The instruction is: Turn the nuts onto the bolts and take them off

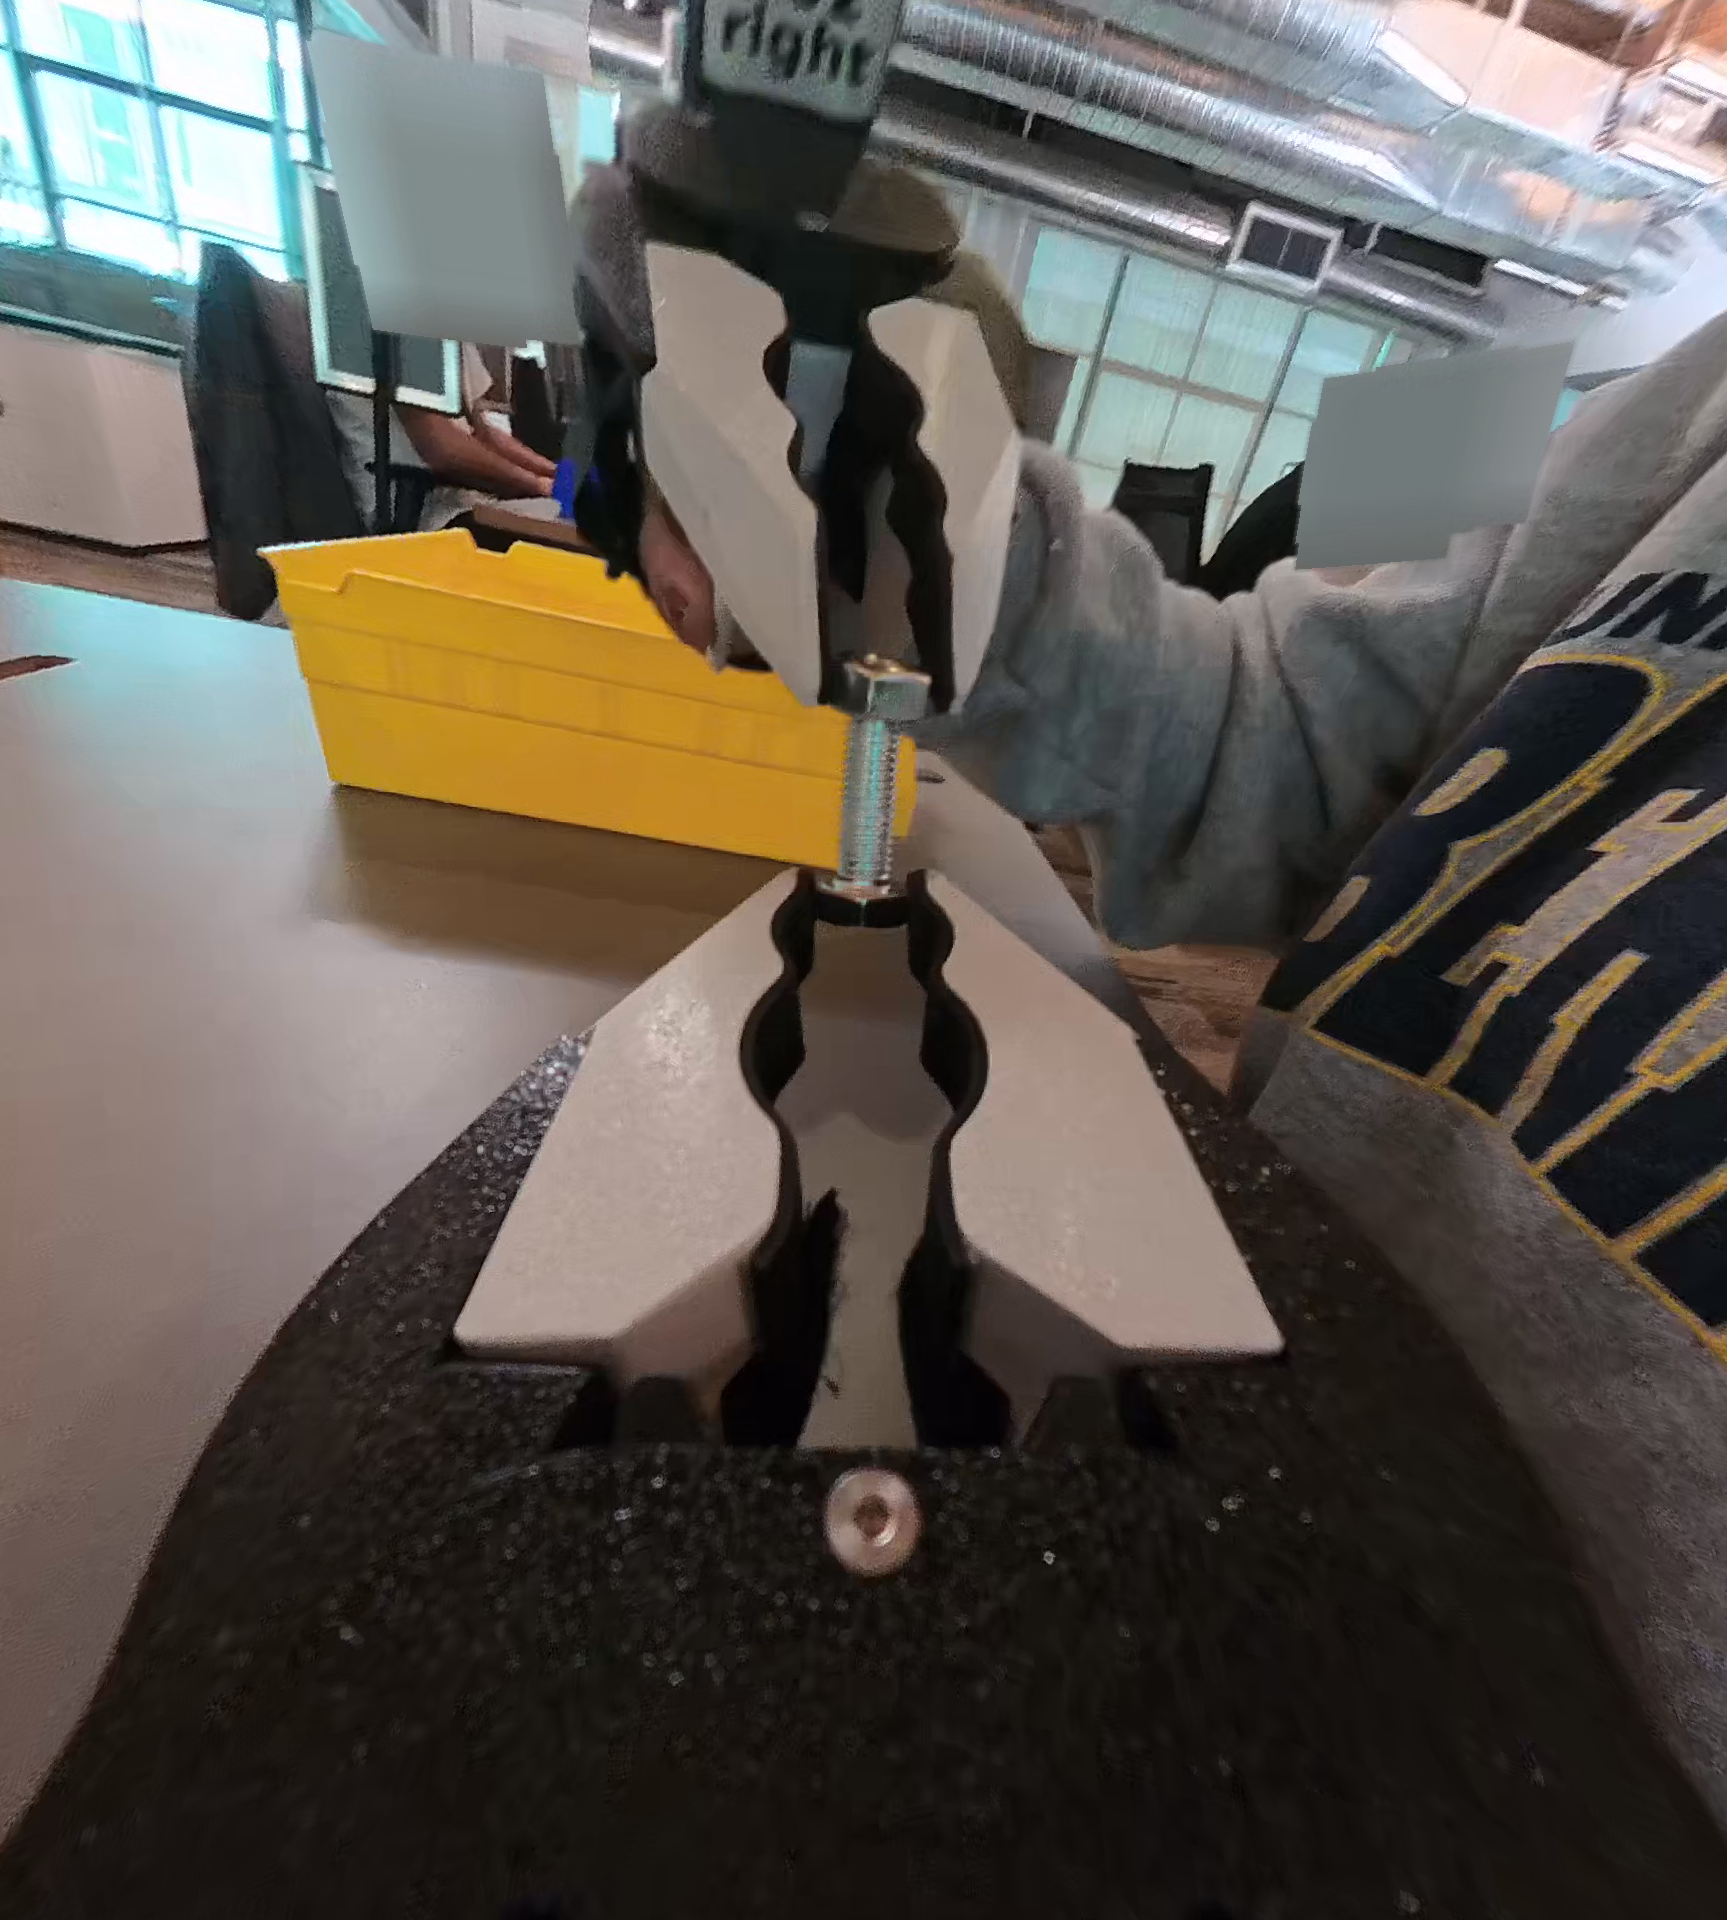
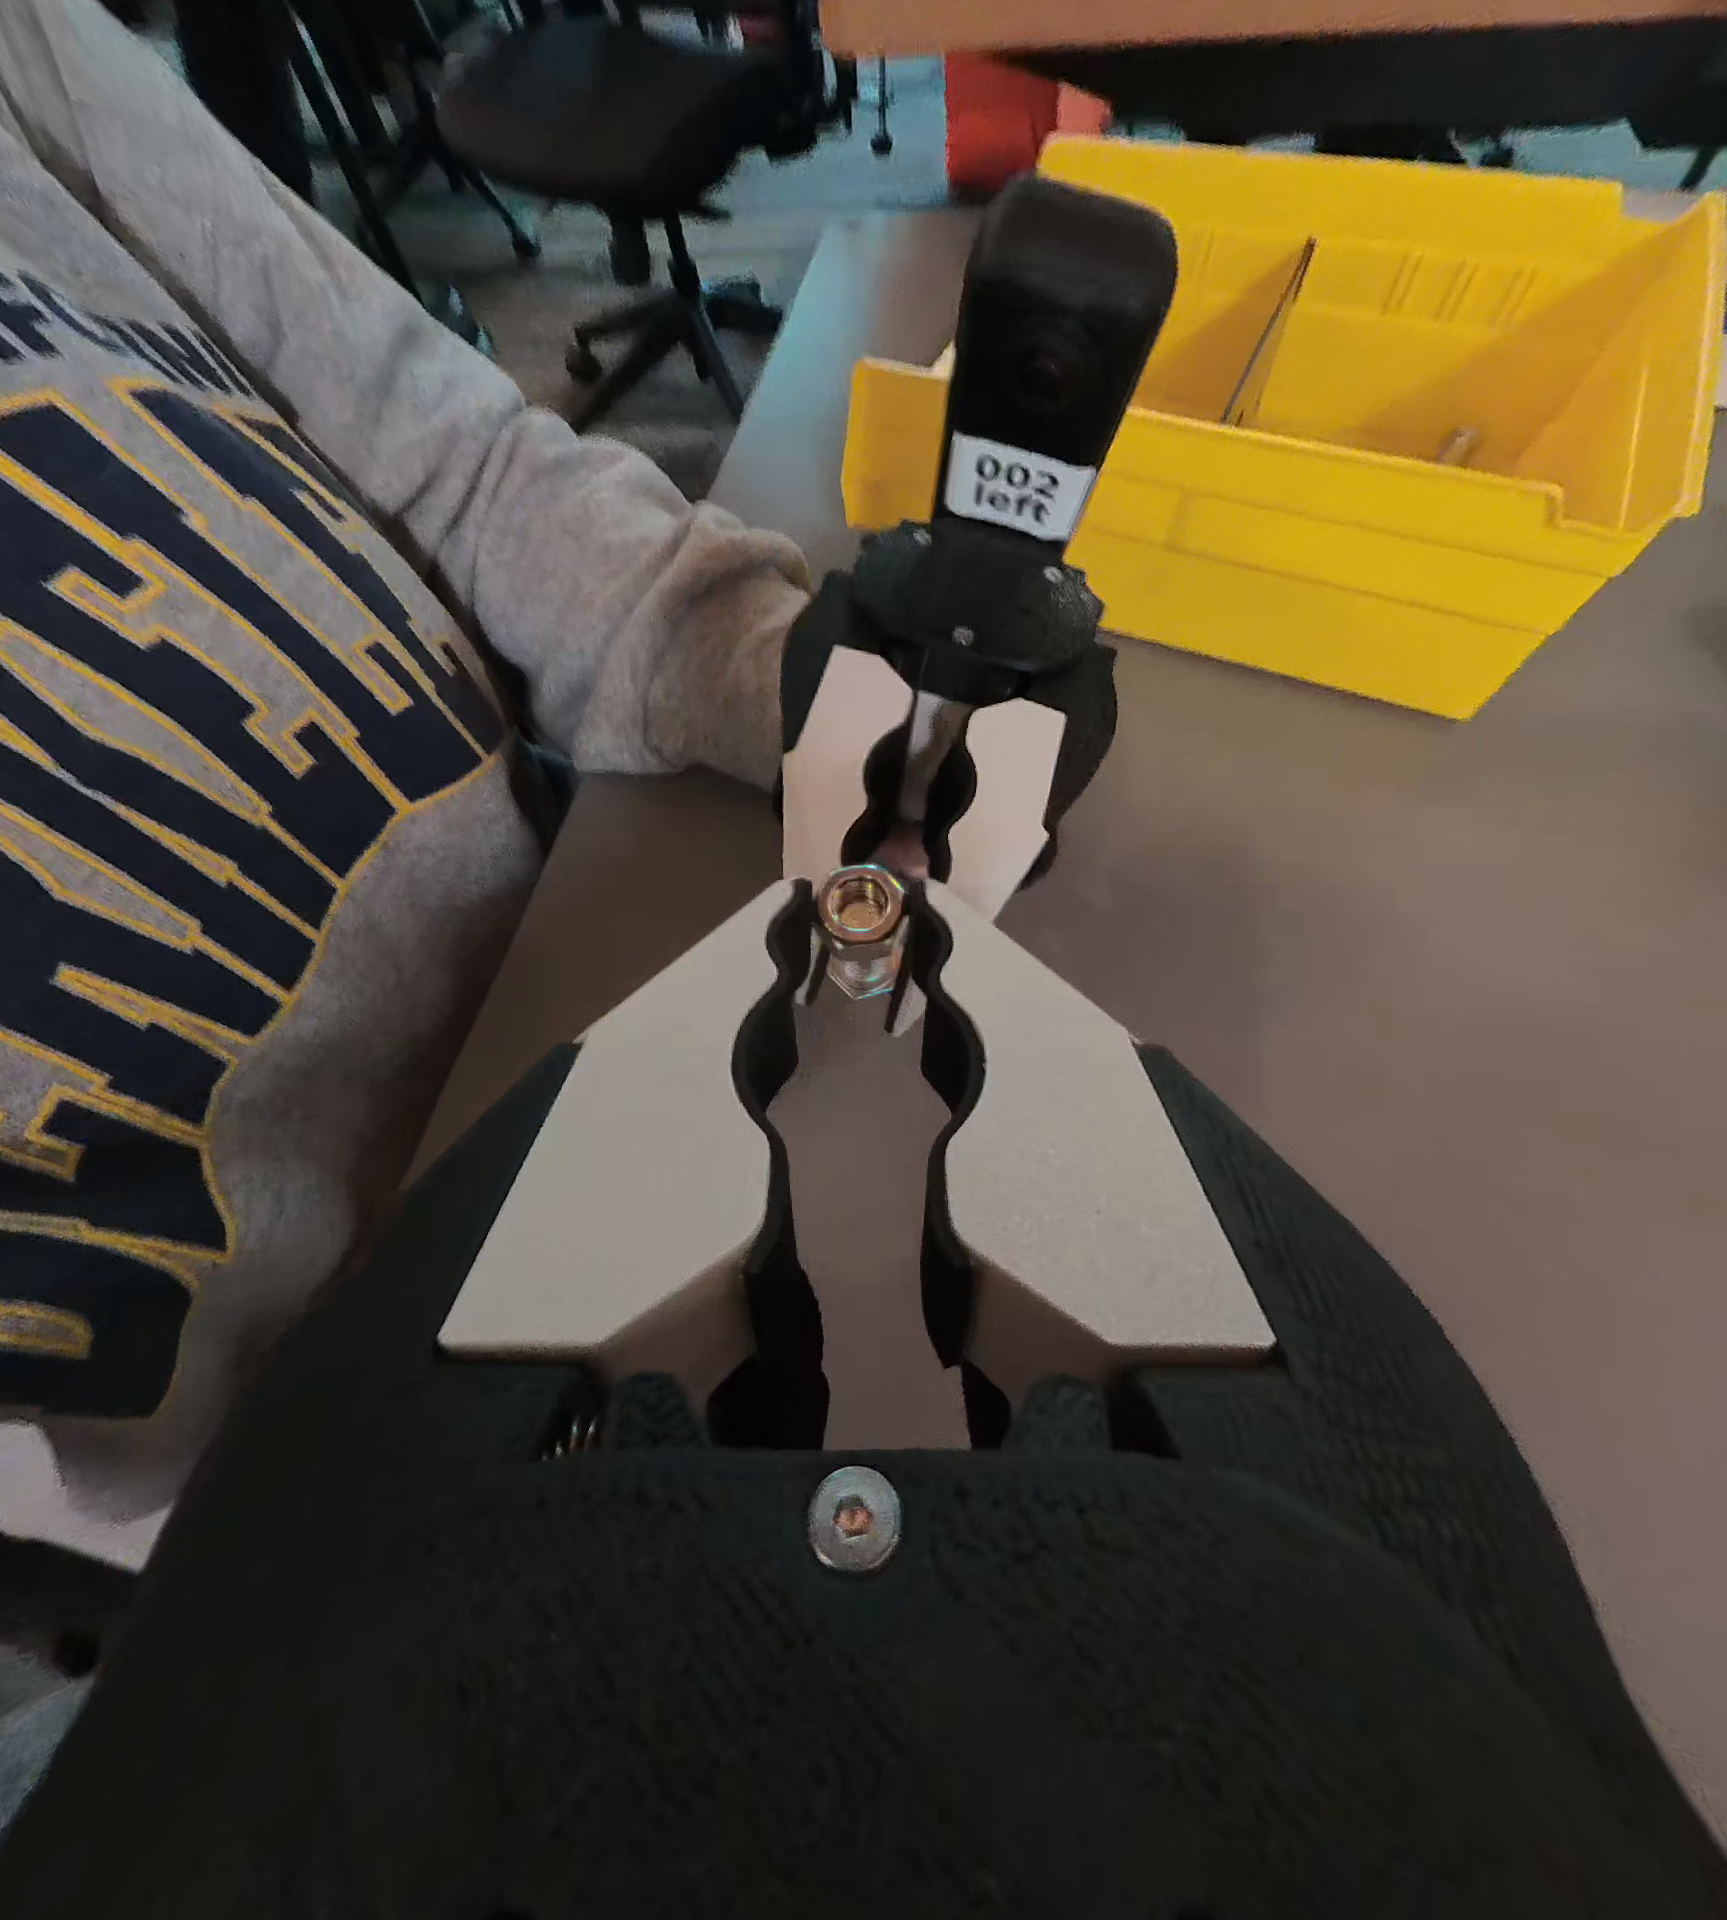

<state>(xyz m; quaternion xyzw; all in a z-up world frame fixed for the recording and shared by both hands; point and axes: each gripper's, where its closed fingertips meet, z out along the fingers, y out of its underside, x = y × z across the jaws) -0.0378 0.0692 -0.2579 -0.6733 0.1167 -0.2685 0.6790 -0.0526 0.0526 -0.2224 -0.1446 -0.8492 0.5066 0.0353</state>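
My left gripper (image 1: 857, 896) is shut on the hex head of a silver bolt (image 1: 874, 800) and holds it upright above the table. A silver nut (image 1: 885, 691) sits at the top of the bolt's thread. My right gripper (image 1: 880, 688) comes down from above and is shut on the nut. In the right wrist view the right gripper (image 2: 859, 914) clamps the nut (image 2: 857, 902), seen end-on with its hole showing. The bolt (image 2: 864, 971) runs away below it. The left gripper's fingers (image 2: 1004, 790) show beyond.
A yellow bin (image 1: 526, 707) stands on the brown table (image 1: 163, 935) behind the bolt; the right wrist view shows the bin (image 2: 1358, 540) with dividers and a small metal part inside. A person's grey sweatshirt (image 1: 1461, 935) is close on the right. Chairs and people sit beyond the table. The grippers are tip to tip, or close to it.
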